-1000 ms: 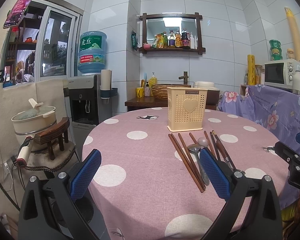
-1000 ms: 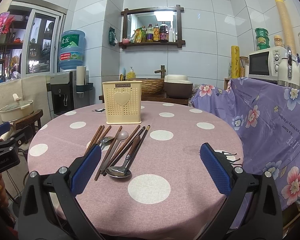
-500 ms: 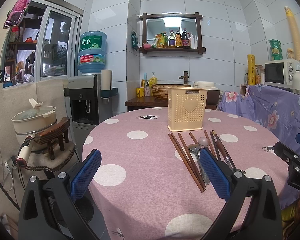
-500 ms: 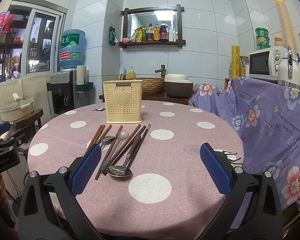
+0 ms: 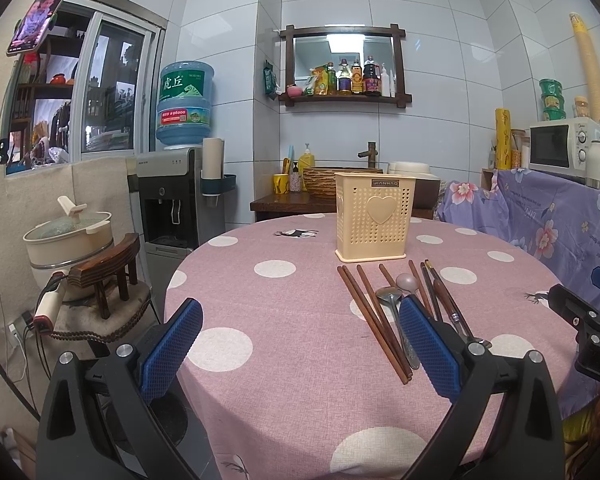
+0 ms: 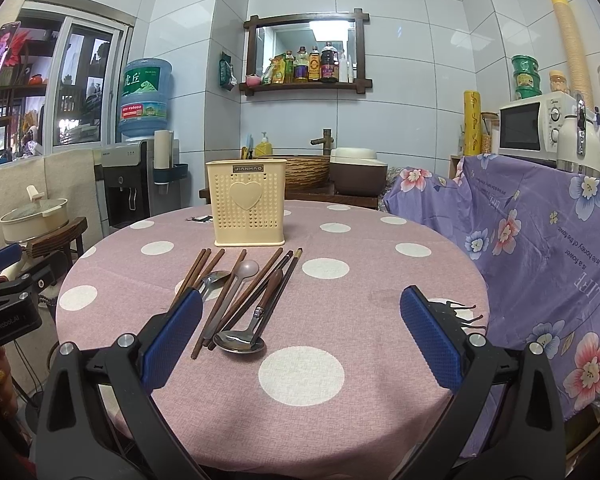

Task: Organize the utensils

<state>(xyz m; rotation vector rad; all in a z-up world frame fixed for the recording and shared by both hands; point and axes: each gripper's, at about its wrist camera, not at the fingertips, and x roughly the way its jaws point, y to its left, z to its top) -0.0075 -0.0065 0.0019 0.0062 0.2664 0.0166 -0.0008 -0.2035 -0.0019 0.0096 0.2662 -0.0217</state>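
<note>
A cream perforated utensil holder (image 5: 374, 217) (image 6: 248, 204) with a heart stands upright on the round pink polka-dot table (image 5: 284, 360) (image 6: 340, 320). In front of it lie several brown chopsticks (image 5: 370, 318) (image 6: 216, 300), a metal spoon (image 6: 242, 338), a second metal spoon (image 5: 388, 295) and a pale spoon (image 6: 249, 267) (image 5: 406, 281). My left gripper (image 5: 300, 344) is open and empty, left of the utensils. My right gripper (image 6: 300, 332) is open and empty, above the table's near edge, right of the utensils.
A water dispenser (image 5: 170, 200), a pot on a wooden stool (image 5: 72, 236) and cables stand left of the table. A purple floral cloth (image 6: 540, 248) covers a counter with a microwave (image 6: 534, 126) on the right. A side table with a basket (image 6: 300, 168) is behind.
</note>
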